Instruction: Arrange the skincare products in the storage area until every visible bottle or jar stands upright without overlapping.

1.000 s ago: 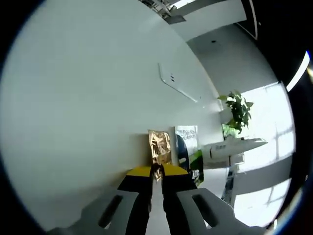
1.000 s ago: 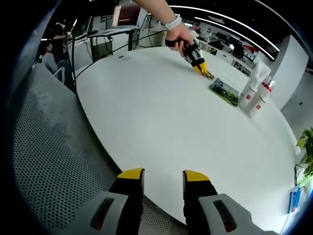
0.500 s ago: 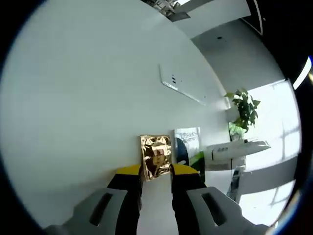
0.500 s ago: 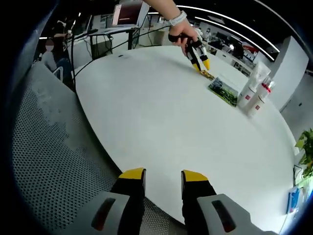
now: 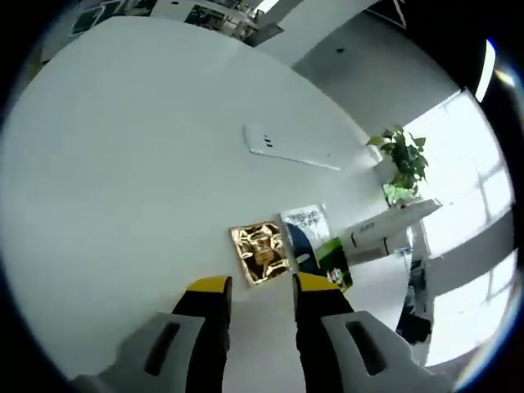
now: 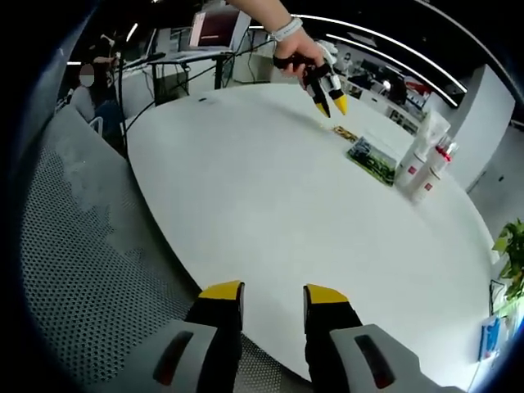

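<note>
Far across the white round table [image 6: 270,213], two skincare bottles stand upright side by side: a white tube [image 6: 416,151] and a white bottle with a red top [image 6: 434,168]. Beside them lie a green sachet [image 6: 370,155] and a gold sachet [image 6: 344,132]. A hand holds my left gripper [image 6: 327,92] above the gold sachet, open and empty. In the left gripper view the gold sachet [image 5: 260,253] lies flat just ahead of my open left gripper [image 5: 262,286], with the green sachet [image 5: 315,246] and the white tube [image 5: 381,236] beyond. My right gripper [image 6: 273,293] is open over the near table edge.
A flat white device [image 5: 291,149] lies further along the table, and a potted plant [image 5: 401,164] stands past it. A grey mesh chair [image 6: 82,270] sits beside the near table edge. Desks and a monitor [image 6: 214,29] stand behind the table.
My left gripper was shut on the gold sachet, then opened and let it go flat on the table, and it has lifted up and away. The right gripper has not moved.
</note>
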`<move>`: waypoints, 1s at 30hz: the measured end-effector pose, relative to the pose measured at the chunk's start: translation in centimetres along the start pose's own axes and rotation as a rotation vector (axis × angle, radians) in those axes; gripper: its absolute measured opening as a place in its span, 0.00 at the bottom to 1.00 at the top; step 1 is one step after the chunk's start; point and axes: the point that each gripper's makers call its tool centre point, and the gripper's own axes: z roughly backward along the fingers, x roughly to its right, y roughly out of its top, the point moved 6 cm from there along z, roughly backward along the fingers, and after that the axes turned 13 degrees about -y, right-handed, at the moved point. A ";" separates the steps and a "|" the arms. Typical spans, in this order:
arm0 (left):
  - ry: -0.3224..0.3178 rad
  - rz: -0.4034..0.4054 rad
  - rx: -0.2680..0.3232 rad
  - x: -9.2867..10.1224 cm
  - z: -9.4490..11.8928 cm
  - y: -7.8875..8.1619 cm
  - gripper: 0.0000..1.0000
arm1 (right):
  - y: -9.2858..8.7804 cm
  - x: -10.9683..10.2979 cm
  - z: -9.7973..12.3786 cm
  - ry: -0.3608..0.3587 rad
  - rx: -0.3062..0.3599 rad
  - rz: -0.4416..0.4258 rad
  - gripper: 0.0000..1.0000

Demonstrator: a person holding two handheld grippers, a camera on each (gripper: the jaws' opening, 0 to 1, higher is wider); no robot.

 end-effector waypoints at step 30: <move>0.567 -0.069 -0.007 -9.2 22.5 -16.6 0.48 | 0.6 -0.4 0.2 0.025 0.053 0.034 0.28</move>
